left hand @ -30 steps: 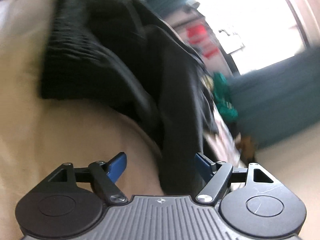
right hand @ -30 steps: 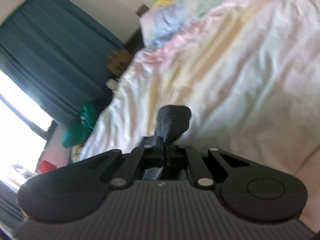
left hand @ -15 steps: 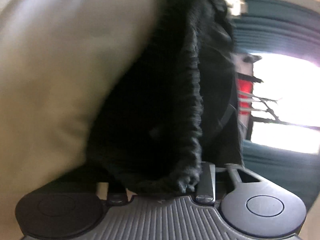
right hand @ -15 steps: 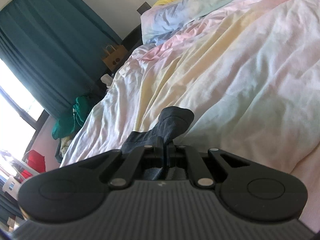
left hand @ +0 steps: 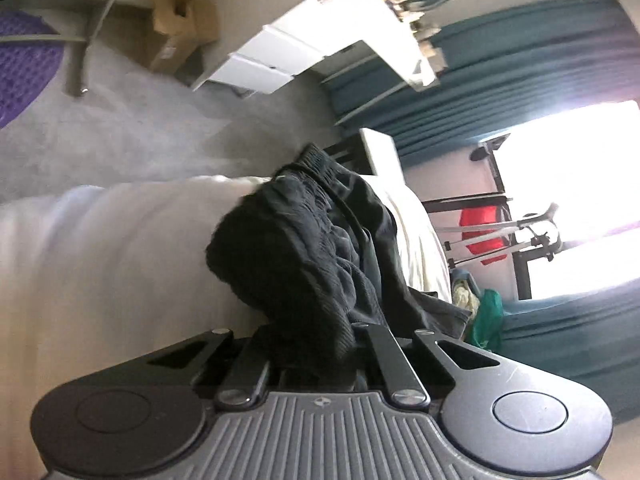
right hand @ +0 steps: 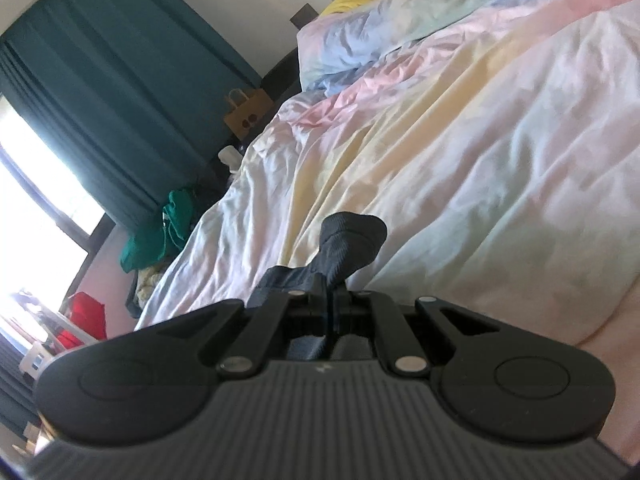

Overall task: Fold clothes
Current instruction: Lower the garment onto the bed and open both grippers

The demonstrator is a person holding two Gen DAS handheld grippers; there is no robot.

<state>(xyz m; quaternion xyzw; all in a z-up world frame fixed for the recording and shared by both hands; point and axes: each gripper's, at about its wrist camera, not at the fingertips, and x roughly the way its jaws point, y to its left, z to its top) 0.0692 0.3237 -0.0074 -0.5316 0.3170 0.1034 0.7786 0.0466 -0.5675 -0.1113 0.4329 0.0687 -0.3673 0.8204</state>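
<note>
A black pair of shorts with a gathered elastic waistband (left hand: 316,248) lies bunched over the edge of the bed. My left gripper (left hand: 310,350) is shut on the waistband; the cloth covers its fingertips. In the right wrist view, my right gripper (right hand: 331,294) is shut on a dark corner of the same garment (right hand: 348,240), which sticks up between the closed fingers above the bedding.
A pastel quilt (right hand: 460,128) covers the bed. Beyond the bed's edge are grey carpet (left hand: 120,128), a cardboard box (left hand: 180,24), white drawers (left hand: 272,60), teal curtains (right hand: 100,80), a green clothes heap (right hand: 160,232) and a red item by the window (left hand: 480,232).
My left gripper was open beside the shorts, then closed on the waistband and swung round, so the floor and room now show. The right gripper stayed shut on the cloth.
</note>
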